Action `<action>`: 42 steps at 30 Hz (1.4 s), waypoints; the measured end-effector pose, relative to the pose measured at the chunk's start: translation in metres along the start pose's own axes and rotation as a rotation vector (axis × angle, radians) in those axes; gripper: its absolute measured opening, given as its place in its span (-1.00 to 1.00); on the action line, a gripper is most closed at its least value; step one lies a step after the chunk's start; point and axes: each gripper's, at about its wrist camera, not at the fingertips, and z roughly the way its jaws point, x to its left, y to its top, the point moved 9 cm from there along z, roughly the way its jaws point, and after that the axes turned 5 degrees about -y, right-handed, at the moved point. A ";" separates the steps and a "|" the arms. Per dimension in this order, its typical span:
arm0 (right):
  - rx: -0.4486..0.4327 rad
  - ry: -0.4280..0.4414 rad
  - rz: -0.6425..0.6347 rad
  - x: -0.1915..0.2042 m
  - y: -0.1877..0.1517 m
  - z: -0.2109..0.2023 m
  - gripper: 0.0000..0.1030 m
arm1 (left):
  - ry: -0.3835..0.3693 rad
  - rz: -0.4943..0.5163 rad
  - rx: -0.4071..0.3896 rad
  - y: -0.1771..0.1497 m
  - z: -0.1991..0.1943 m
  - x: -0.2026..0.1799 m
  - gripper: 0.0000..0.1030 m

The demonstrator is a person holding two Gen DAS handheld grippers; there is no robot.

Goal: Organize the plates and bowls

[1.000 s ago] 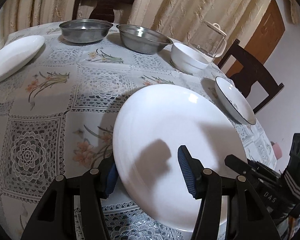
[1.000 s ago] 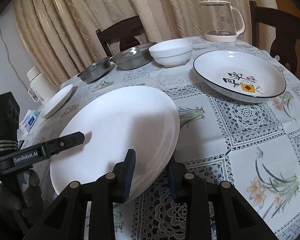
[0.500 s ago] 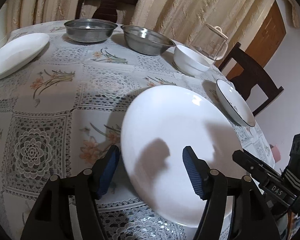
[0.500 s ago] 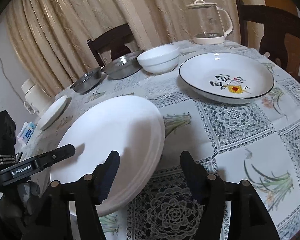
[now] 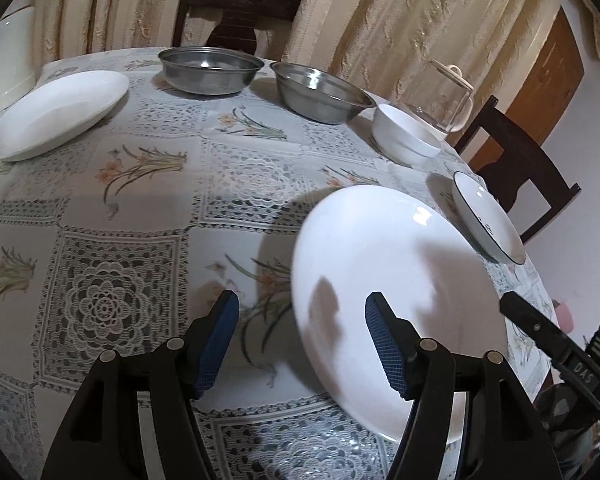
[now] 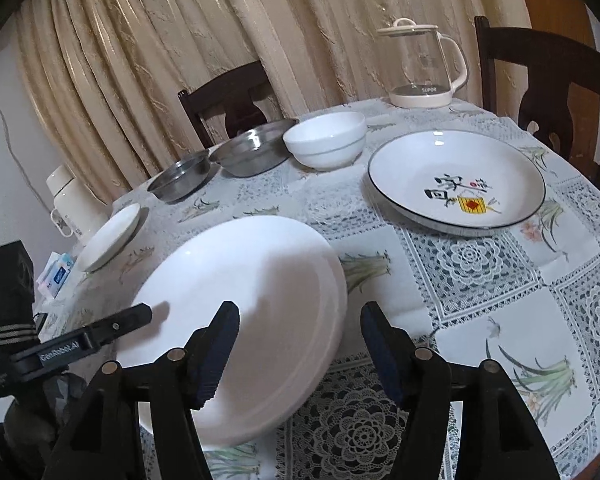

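Observation:
A large white plate (image 5: 396,280) lies on the table near its front edge; it also shows in the right wrist view (image 6: 244,300). My left gripper (image 5: 300,344) is open, its jaws straddling the plate's left rim without touching. My right gripper (image 6: 298,352) is open over the plate's right rim. A small white plate (image 5: 60,112) lies at the far left. Two steel bowls (image 5: 210,70) (image 5: 322,90), a white bowl (image 5: 406,138) and a black-rimmed printed plate (image 6: 456,180) stand further back.
A glass kettle (image 6: 424,64) stands at the back of the table. A white thermos (image 6: 74,204) stands at the far left. Dark wooden chairs (image 5: 236,12) ring the lace-patterned tablecloth (image 5: 100,304). Curtains hang behind.
Both grippers have opened, let go of the large white plate and pulled back slightly. The plate now rests on the table.

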 end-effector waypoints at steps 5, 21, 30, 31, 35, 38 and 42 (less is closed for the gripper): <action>-0.007 0.025 -0.016 0.013 0.004 -0.001 0.28 | 0.024 -0.016 -0.009 0.000 -0.004 0.012 0.29; 0.018 0.106 -0.131 0.080 0.006 0.010 0.29 | 0.039 -0.040 -0.048 0.005 -0.027 0.039 0.34; 0.033 0.134 -0.183 0.114 0.006 0.018 0.29 | 0.052 -0.080 -0.079 0.011 -0.044 0.069 0.34; 0.034 0.136 -0.193 0.119 0.006 0.019 0.29 | 0.055 -0.088 -0.081 0.011 -0.046 0.073 0.34; 0.046 0.145 -0.210 0.133 0.005 0.024 0.29 | 0.064 -0.112 -0.090 0.014 -0.052 0.089 0.34; 0.062 0.154 -0.211 0.142 0.003 0.029 0.29 | 0.077 -0.122 -0.097 0.016 -0.056 0.100 0.34; 0.075 0.160 -0.223 0.154 0.001 0.033 0.29 | 0.086 -0.135 -0.103 0.019 -0.062 0.113 0.34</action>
